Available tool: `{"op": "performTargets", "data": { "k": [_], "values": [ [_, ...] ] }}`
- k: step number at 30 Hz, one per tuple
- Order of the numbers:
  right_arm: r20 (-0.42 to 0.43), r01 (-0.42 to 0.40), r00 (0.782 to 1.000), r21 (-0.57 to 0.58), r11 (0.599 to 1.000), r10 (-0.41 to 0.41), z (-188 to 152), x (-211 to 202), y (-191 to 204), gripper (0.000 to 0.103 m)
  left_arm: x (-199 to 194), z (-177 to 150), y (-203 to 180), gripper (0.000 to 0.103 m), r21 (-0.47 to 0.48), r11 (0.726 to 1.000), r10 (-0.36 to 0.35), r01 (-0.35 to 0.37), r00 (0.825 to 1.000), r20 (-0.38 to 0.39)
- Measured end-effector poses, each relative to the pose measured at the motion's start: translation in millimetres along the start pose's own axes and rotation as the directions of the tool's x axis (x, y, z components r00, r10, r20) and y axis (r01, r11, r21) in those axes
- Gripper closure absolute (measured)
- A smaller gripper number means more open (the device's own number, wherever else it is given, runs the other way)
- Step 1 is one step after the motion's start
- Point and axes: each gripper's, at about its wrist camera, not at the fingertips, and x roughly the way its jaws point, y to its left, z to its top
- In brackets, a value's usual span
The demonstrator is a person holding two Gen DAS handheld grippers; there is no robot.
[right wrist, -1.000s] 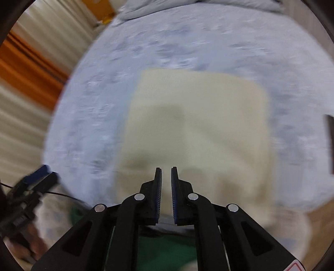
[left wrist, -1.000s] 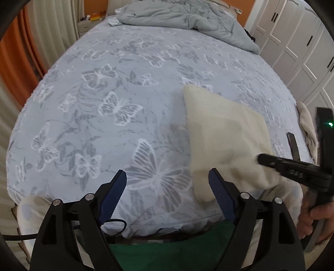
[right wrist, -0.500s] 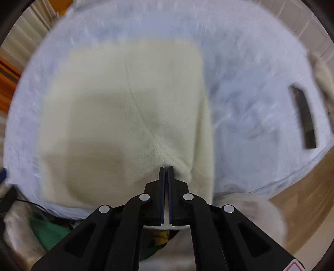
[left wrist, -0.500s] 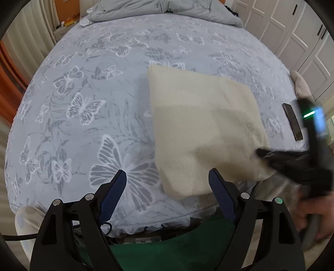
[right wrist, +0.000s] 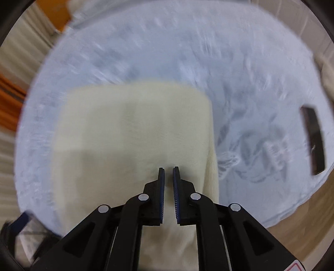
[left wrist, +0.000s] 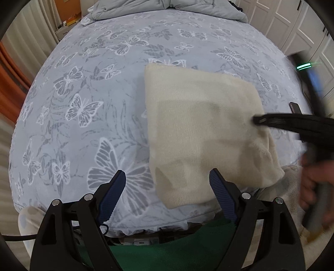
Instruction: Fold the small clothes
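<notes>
While the right wrist view is smeared by motion, the left wrist view is sharp, and it shows the bed [left wrist: 83,83] under a grey cover printed with butterflies. A rumpled grey duvet [left wrist: 167,8] lies at the far end, beyond the cream cloth [left wrist: 198,125], and is cut off by the picture's edge.

The cream cloth itself lies folded flat at the bed's near edge, one corner sagging over it. How many layers it has cannot be made out.

On the near side of the cloth hangs the left tool [left wrist: 167,177], spread wide with nothing between its blue pads; one finger overlaps the cloth's near edge in view, and contact cannot be judged. The right tool [right wrist: 168,168] points down at the cloth's near right part, its jaws opening by a narrow gap with no fabric pinched between them.

Right of the cloth, a blurred hand [left wrist: 313,181] grips that tool's handle. Farther right lies a small dark flat object [right wrist: 313,141], too blurred to identify.
</notes>
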Motion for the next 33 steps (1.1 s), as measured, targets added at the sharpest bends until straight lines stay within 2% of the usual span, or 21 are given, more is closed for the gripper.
{"op": "performTargets", "data": {
  "k": [2, 5, 6, 7, 10, 13, 15, 21, 23, 25, 28, 31, 33],
  "values": [
    [0.033, -0.007, 0.999, -0.008, 1.000, 0.007, 8, 12, -5, 0.101, 1, 1, -3, 0.023, 0.001, 1.000, 0.001, -0.001, 1.000, -0.004],
    [0.005, -0.020, 1.000, 0.013, 1.000, 0.020, 17, -7, -5, 0.098, 2, 2, -4, 0.023, 0.000, 1.000, -0.003, 0.003, 1.000, -0.017],
    [0.028, -0.046, 0.999, 0.026, 0.999, 0.045, 13, -17, -8, 0.092, 2, 1, -4, 0.023, 0.000, 1.000, -0.002, 0.002, 1.000, -0.018],
    [0.061, -0.075, 0.996, 0.042, 0.996, 0.072, 5, -33, -14, 0.091, 2, 1, -4, 0.022, 0.000, 1.000, 0.000, 0.000, 1.000, -0.018],
    [0.081, -0.096, 0.993, 0.075, 0.993, 0.090, -23, -53, -27, 0.090, 6, 1, -3, 0.021, -0.010, 1.000, -0.001, 0.000, 1.000, -0.029],
    [0.003, -0.048, 0.999, 0.038, 0.998, 0.048, -59, -37, -25, 0.088, 10, 0, -7, 0.021, 0.000, 1.000, -0.007, 0.007, 0.999, -0.039],
    [-0.003, -0.004, 1.000, 0.011, 1.000, 0.004, -64, -24, -24, 0.081, 12, -1, -12, 0.021, 0.013, 1.000, -0.002, 0.003, 0.999, -0.041],
    [0.002, -0.026, 1.000, 0.018, 0.999, 0.026, -49, -28, -25, 0.079, 11, 3, -22, 0.021, 0.023, 1.000, 0.002, -0.002, 0.999, -0.034],
    [0.050, -0.050, 0.998, 0.042, 0.998, 0.048, -53, -43, -33, 0.072, 10, 5, -21, 0.020, 0.025, 1.000, 0.003, -0.002, 1.000, -0.025],
    [0.087, -0.070, 0.994, 0.069, 0.995, 0.064, -52, -55, -45, 0.052, 13, 7, -19, 0.016, 0.008, 1.000, -0.002, 0.002, 1.000, -0.026],
    [0.094, -0.091, 0.992, 0.079, 0.993, 0.083, -51, -55, -51, 0.041, 23, 12, -14, 0.015, -0.035, 0.999, -0.026, 0.024, 0.998, -0.054],
    [0.063, -0.090, 0.994, 0.079, 0.993, 0.085, -46, -46, -54, 0.036, 33, 20, -8, 0.015, -0.106, 0.989, -0.109, 0.099, 0.990, -0.093],
    [0.054, -0.131, 0.991, 0.099, 0.986, 0.127, -42, -37, -53, 0.033, 40, 27, 1, 0.012, -0.183, 0.967, -0.196, 0.176, 0.976, -0.097]
  ]
}}
